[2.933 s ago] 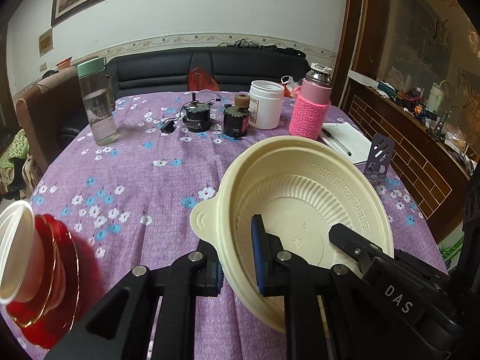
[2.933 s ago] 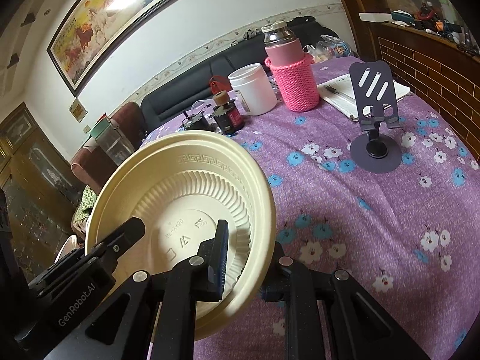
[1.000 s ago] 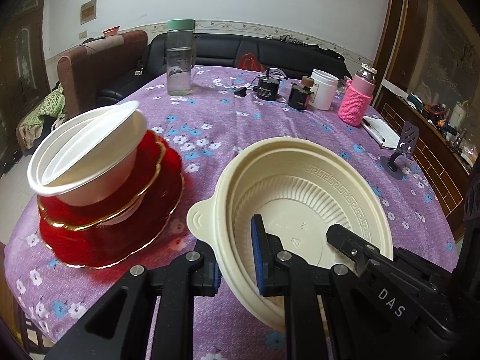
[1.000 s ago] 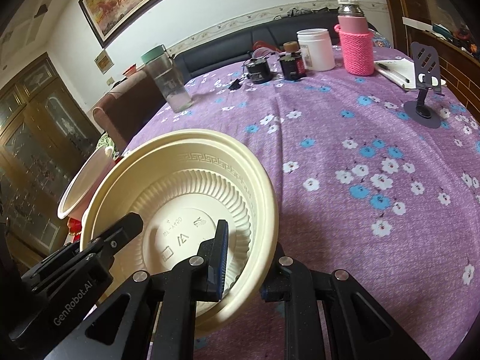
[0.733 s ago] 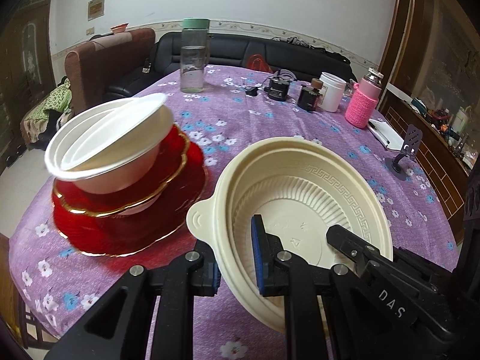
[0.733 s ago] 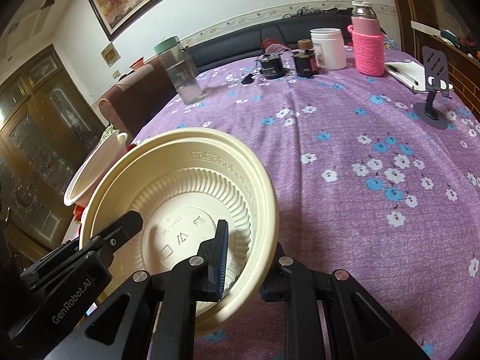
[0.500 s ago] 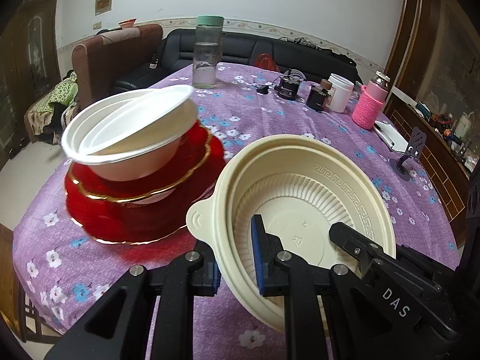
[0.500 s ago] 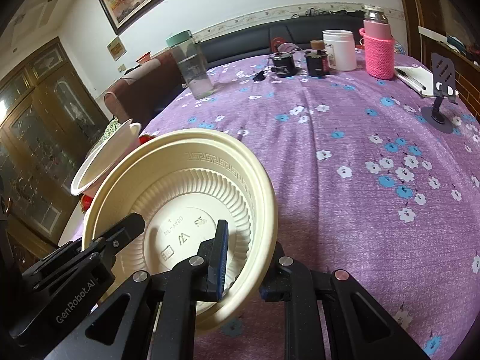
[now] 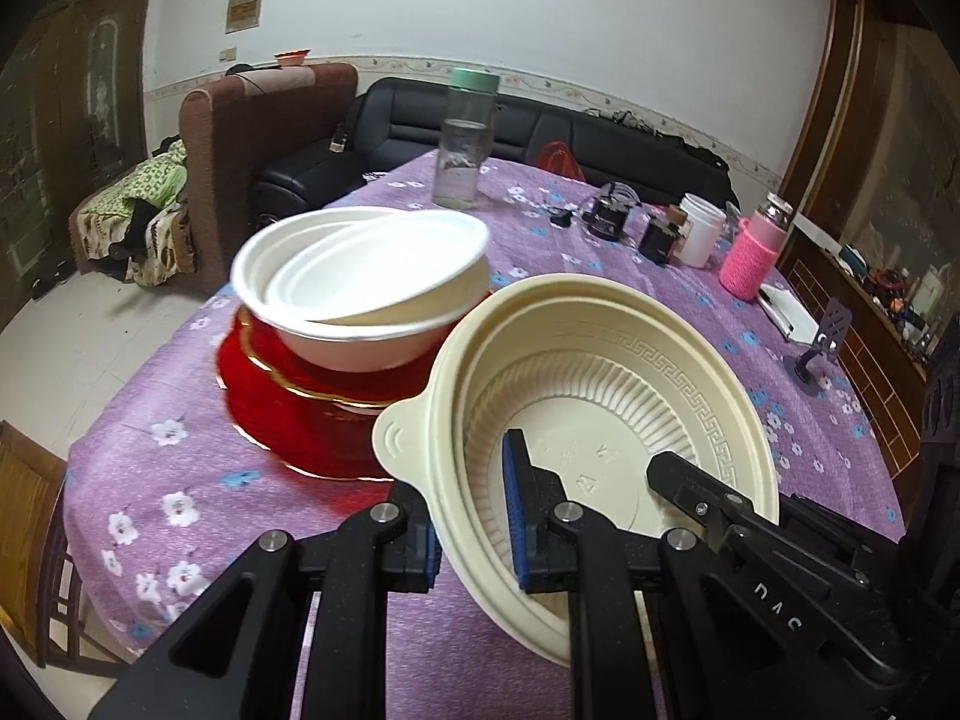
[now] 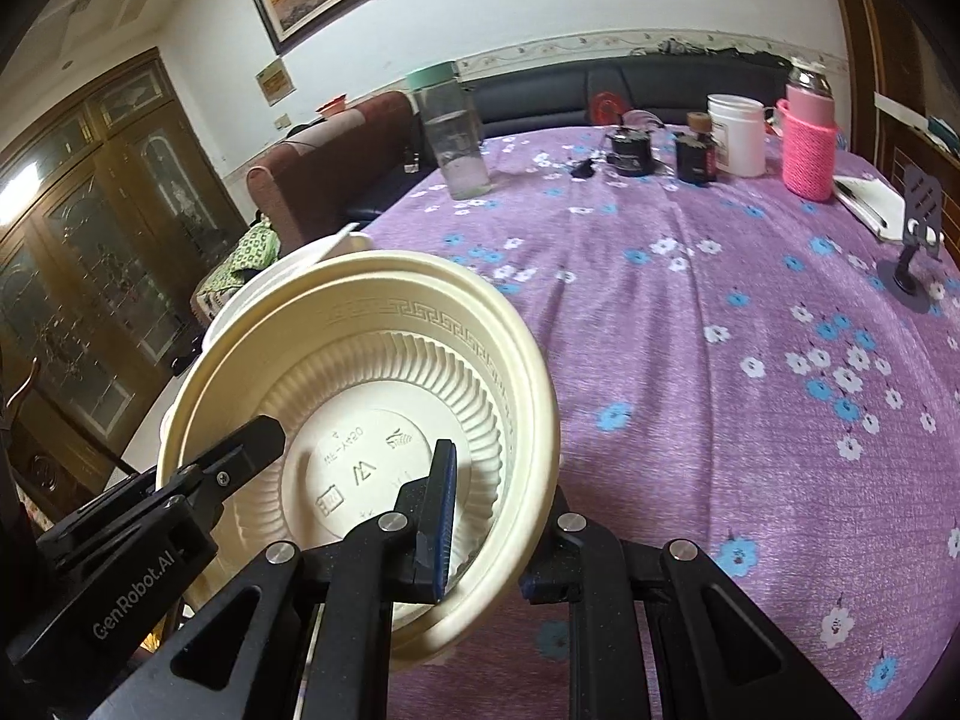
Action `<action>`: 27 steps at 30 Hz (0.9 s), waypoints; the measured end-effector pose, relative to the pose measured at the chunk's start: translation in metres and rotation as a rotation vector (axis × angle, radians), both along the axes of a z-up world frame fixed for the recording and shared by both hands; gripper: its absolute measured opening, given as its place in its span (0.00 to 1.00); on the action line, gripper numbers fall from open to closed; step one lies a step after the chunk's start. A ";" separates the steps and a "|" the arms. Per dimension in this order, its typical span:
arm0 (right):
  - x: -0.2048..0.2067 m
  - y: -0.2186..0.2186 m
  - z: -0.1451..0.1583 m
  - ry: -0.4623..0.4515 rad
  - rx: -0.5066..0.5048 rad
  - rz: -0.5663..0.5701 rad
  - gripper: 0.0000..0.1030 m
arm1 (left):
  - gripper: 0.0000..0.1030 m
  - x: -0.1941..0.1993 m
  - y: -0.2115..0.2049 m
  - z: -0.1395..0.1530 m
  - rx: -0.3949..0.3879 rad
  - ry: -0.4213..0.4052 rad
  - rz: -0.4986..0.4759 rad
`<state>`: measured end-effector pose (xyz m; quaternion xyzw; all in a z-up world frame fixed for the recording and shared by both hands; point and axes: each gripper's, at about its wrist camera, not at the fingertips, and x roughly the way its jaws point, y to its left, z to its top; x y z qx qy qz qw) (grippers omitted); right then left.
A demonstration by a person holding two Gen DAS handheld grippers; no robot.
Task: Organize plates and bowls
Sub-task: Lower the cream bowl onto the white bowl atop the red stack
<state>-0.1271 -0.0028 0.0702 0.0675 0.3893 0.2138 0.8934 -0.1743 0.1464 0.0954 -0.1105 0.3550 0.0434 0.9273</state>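
A cream plastic bowl (image 9: 606, 384) with a ribbed inside and a key-pattern rim hangs above the purple flowered tablecloth. My left gripper (image 9: 474, 516) is shut on its near-left rim beside the small tab. My right gripper (image 10: 489, 525) is shut on the rim of the same cream bowl (image 10: 372, 384) on its right side. Just left of the bowl stands a stack: white bowls (image 9: 360, 276) nested on red gold-edged plates (image 9: 288, 396). In the right wrist view only an edge of the white bowls (image 10: 288, 264) shows behind the cream bowl.
At the far end of the table stand a clear bottle with a green cap (image 9: 465, 144), dark jars (image 9: 612, 216), a white tub (image 9: 699, 228) and a pink knitted bottle (image 9: 750, 258). A notebook (image 10: 870, 198) and a phone stand (image 10: 915, 228) sit at the right edge. A wooden chair (image 9: 30, 540) stands by the near-left corner.
Both grippers have carried the cream bowl leftward toward the stack. The white bowls and red plates now sit close against the bowl's left rim and nearer the middle of the left wrist view.
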 end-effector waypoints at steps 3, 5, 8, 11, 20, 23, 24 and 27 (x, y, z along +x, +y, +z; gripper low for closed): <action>-0.001 0.010 0.003 -0.007 -0.006 0.015 0.18 | 0.15 -0.004 0.010 0.003 -0.008 -0.006 0.015; -0.002 0.017 0.007 -0.014 -0.010 0.027 0.18 | 0.15 -0.007 0.016 0.004 -0.010 -0.012 0.027; -0.002 0.027 0.012 -0.024 -0.015 0.045 0.18 | 0.15 -0.011 0.026 0.008 -0.015 -0.023 0.045; -0.001 0.037 0.016 -0.036 -0.017 0.061 0.18 | 0.15 -0.014 0.036 0.011 -0.018 -0.034 0.062; 0.011 0.068 0.032 -0.057 -0.019 0.108 0.18 | 0.15 -0.010 0.064 0.027 0.000 -0.067 0.119; 0.018 0.079 0.044 -0.080 -0.017 0.120 0.18 | 0.15 -0.005 0.073 0.038 0.007 -0.087 0.132; 0.019 0.083 0.048 -0.090 -0.018 0.124 0.18 | 0.17 -0.003 0.076 0.042 0.010 -0.095 0.136; 0.028 0.095 0.058 -0.111 -0.014 0.136 0.19 | 0.21 0.006 0.084 0.053 0.030 -0.115 0.150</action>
